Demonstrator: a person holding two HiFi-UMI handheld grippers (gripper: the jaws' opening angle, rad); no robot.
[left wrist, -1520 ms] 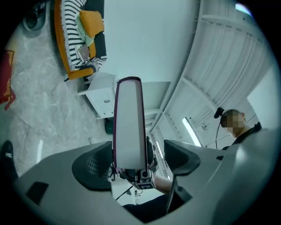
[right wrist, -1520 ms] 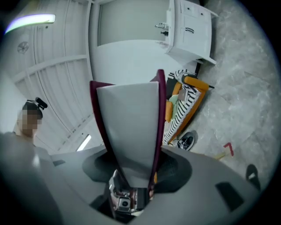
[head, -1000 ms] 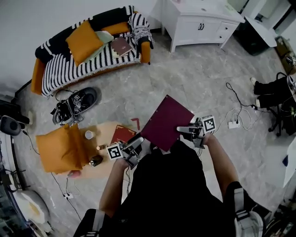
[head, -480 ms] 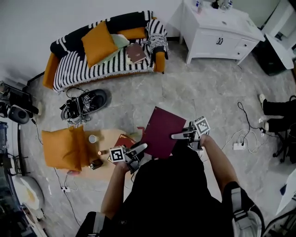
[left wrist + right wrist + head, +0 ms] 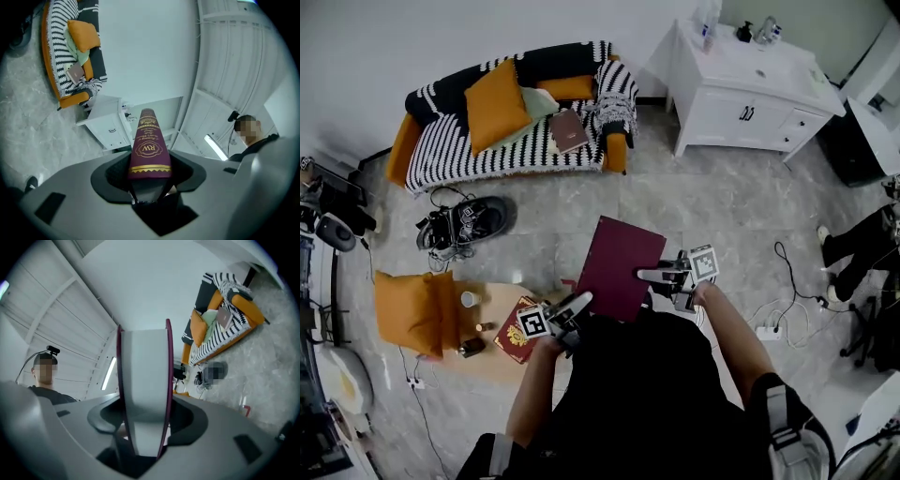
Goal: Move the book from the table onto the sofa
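**Book in the air between both grippers, clear of the table, well short of the sofa**

I have the maroon book (image 5: 617, 267) off the table and held over the grey marble floor (image 5: 712, 197), out in front of the person's body. It sits tilted in the head view, with its far corner pointing toward the sofa (image 5: 469, 155). The sofa is well apart from it, against the wall.

Left gripper (image 5: 581, 302): on the near left corner of the book. Its own view shows the spine, with gold tooling and a gold emblem, standing up between the jaws. They have just been closing and now sit partly closed, pads pressed on either side of the book.

Right gripper (image 5: 645, 276): on the book's right edge. Its view shows the pale page block between two thin maroon covers, running straight up out of the jaws. They stand fairly wide, clamped on the book's full thickness.

Surroundings:
- The sofa has a black-and-white striped throw, an orange cushion (image 5: 495, 103) and a brown book (image 5: 569, 130) lying on the seat near its right end.
- The low wooden table (image 5: 497, 302) is to the left of the left gripper and carries a red book (image 5: 517, 330) and a cup (image 5: 469, 299).
- A white cabinet (image 5: 750, 94) stands to the right of the sofa.
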